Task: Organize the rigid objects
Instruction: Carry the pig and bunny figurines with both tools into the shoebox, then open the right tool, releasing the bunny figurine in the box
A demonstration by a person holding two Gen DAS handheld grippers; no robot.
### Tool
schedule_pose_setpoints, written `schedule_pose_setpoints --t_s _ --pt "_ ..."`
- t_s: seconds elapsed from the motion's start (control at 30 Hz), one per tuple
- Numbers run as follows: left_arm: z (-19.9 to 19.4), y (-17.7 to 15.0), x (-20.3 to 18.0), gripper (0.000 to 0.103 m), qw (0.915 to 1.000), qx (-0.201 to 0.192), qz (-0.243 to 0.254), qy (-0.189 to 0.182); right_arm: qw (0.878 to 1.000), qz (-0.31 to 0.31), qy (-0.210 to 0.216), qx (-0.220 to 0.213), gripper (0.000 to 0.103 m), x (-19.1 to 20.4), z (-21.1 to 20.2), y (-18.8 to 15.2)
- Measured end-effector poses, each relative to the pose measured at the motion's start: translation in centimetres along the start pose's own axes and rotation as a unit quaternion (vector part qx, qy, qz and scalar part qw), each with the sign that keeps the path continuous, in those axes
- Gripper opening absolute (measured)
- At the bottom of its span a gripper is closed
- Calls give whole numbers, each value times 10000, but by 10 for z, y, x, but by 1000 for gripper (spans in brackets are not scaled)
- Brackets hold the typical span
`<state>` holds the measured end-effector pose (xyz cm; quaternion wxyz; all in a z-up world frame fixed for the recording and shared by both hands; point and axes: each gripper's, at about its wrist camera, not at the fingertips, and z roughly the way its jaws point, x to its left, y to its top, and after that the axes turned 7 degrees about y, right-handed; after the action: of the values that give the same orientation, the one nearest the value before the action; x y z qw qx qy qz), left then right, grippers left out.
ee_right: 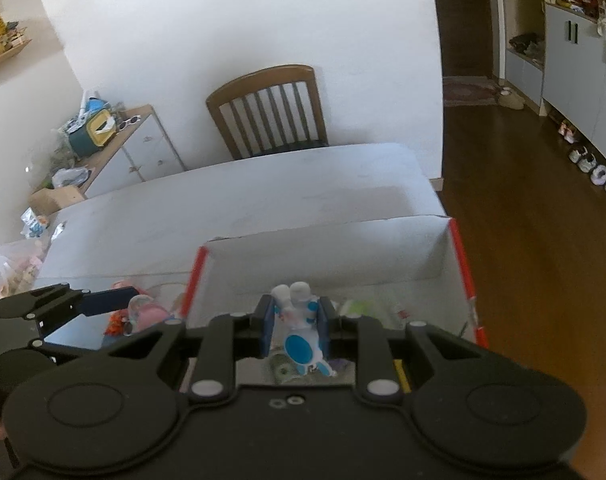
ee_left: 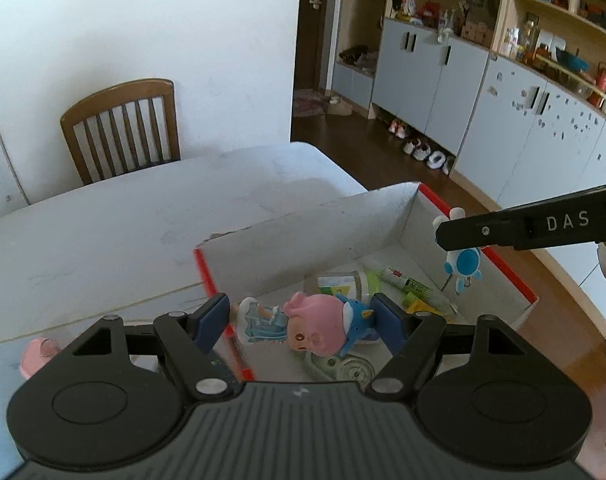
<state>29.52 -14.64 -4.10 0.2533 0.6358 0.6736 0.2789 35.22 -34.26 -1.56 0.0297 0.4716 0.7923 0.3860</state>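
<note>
One pink-haired doll (ee_left: 303, 326) in a blue dress lies crosswise between the blue pads of the left gripper (ee_left: 305, 318), which is clamped on it, head to the right, above the near left corner of the box (ee_left: 383, 216). One white and blue rabbit toy (ee_right: 299, 332) is pinched between the nearly closed pads of the right gripper (ee_right: 295, 326), ears pointing away, hanging over the right side of the same box; in the left wrist view it (ee_left: 461, 264) dangles below the black finger marked DAS. The single box is white card with red rims, open on top, and sits at the near right edge of the tabletop (ee_left: 143, 216). Inside it lie one clear jar (ee_left: 343, 284) with a green and yellow label, one green tube (ee_left: 415, 288), and a pale green round thing (ee_left: 351, 368) that is too hidden to name. Left of the box, on the tabletop, one pink toy (ee_left: 37, 356) shows partly behind the gripper. One wooden chair (ee_left: 121, 128) stands at the far side against the white wall.
</note>
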Motion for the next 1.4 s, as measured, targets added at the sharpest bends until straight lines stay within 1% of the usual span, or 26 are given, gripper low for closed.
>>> schedule_pose_setpoints --t_s 0.23,0.4,0.57,0.67,0.83,0.97,1.13,1.27,1.4 --pt "36 8 -23 77 9994 263 139 199 9997 95 -19 240 21 -30 15 -3" --pt "62 11 -32 77 9979 345 232 499 9988 122 -12 481 21 -43 28 -12" --pt "83 12 -37 77 9964 492 227 649 9974 35 44 723 21 -49 39 -22" --pt "89 13 -41 77 9958 538 265 686 9962 -38 87 867 21 -49 46 -27" --pt "101 14 -41 77 9939 755 252 760 9929 -217 132 1160 21 -47 57 -40" --pt "108 14 -42 77 9929 890 235 758 9909 -325 126 1297 21 -47 64 -47" --pt "113 13 -46 77 9917 1014 257 752 9887 -444 100 1430 22 -45 69 -50" --pt "117 11 -46 77 9907 1163 165 683 9874 -474 63 1506 22 -44 73 -52" --pt "120 11 -45 77 9904 1213 110 656 9868 -458 43 1551 22 -45 77 -53"
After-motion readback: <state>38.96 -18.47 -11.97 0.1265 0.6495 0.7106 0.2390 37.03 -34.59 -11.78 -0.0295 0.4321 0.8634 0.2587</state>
